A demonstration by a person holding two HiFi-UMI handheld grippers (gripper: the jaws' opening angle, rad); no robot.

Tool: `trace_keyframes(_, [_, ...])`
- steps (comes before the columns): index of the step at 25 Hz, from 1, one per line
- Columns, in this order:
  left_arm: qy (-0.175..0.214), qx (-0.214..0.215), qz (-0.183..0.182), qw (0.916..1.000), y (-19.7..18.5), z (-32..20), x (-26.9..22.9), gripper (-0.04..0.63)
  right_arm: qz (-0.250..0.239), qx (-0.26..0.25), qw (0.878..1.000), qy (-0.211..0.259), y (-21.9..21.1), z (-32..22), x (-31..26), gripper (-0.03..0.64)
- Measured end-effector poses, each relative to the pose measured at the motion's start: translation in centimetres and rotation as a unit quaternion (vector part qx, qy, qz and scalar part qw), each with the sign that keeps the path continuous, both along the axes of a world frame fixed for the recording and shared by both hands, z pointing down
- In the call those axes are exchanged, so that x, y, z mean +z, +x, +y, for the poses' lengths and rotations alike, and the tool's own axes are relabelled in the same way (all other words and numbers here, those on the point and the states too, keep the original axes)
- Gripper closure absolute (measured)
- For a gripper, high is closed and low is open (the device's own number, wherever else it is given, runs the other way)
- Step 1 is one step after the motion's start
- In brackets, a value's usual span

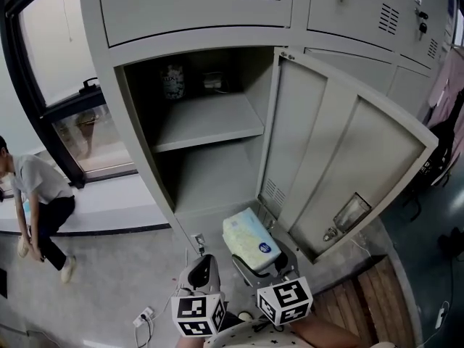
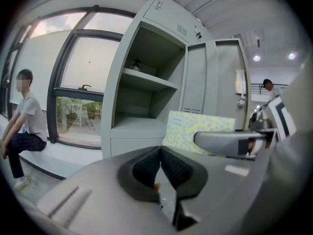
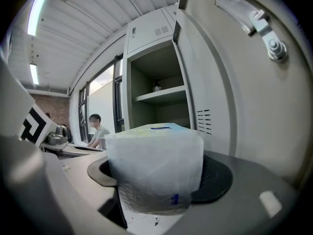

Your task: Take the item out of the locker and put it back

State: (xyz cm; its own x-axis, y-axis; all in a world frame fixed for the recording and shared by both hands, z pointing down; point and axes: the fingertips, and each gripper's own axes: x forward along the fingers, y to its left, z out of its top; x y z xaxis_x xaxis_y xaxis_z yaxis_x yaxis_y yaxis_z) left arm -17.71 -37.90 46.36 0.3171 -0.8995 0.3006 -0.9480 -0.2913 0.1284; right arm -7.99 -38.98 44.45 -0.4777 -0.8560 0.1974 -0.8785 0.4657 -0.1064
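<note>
A soft plastic-wrapped tissue pack, pale with a yellow-and-blue print, hangs just outside the locker's lower compartment. My right gripper is shut on it, one pad against each side, and the pack fills the right gripper view. My left gripper hovers just left of it, shut with nothing between its pads. In the left gripper view the pack sits to the right, in front of the open locker. The locker door stands swung out to the right.
On the locker's upper shelf stand a jar and a small dark item at the back. A person sits on the window ledge at left. A power strip lies on the floor.
</note>
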Motion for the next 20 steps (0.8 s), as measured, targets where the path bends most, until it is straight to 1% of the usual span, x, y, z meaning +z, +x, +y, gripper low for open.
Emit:
trace_keyframes(5, [0.003,-0.006,0.001,1.0,0.11,0.44,-0.24,0.589,0.0,-0.006,1.0,0.001,-0.17,0.76,0.38,0.225])
trace_keyframes(9, [0.01,-0.02,-0.001,0.9997,-0.27,0.82,-0.52,0.589,-0.004,-0.007,1.0,0.001,-0.23,1.0,0.3,0.225])
trace_keyframes(13, [0.006,-0.017,0.019,0.9997,-0.09,0.84,-0.69,0.588,-0.005,-0.006,1.0,0.002,-0.16,1.02,0.22,0.224])
trace_keyframes(17, [0.009,-0.01,0.009,0.9999,0.37,0.86,-0.77,0.589,-0.004,-0.004,1.0,0.006,-0.03,0.93,0.09,0.224])
trace_keyframes(20, [0.009,-0.01,0.011,0.9999,0.53,0.74,-0.76,0.589,-0.004,-0.002,1.0,0.007,0.04,0.67,0.02,0.224])
